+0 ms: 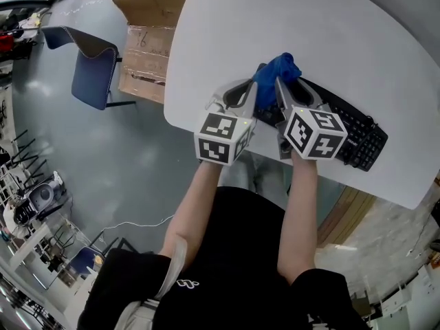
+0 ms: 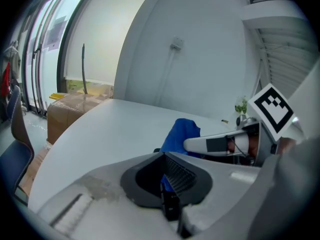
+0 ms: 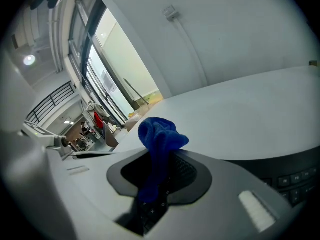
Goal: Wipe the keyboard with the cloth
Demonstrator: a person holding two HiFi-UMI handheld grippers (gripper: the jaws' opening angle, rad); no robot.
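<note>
Both tools are down at the near-left end of the keyboard (image 1: 352, 133), which lies at the edge of the white table (image 1: 275, 19) right in front of you. Your right gripper (image 3: 152, 184) has its jaws closed hard on the blue cloth (image 3: 159, 134), and the fabric bunches up in a knot above the pads, so it's a firm pinch low on the cloth. Your left gripper (image 2: 167, 184) sits just beside it with its jaws drawn almost together. A sliver of blue shows between them, so it looks to be nipping an edge of the same cloth. From the head view the cloth (image 1: 276, 71) stands up between the two tips, more lifted than spread. My read is that you're using two grips to gather it into a pad, and no wiping stroke shows yet. You'll want the bunch pressed flat onto the keys before you sweep along the rows.
</note>
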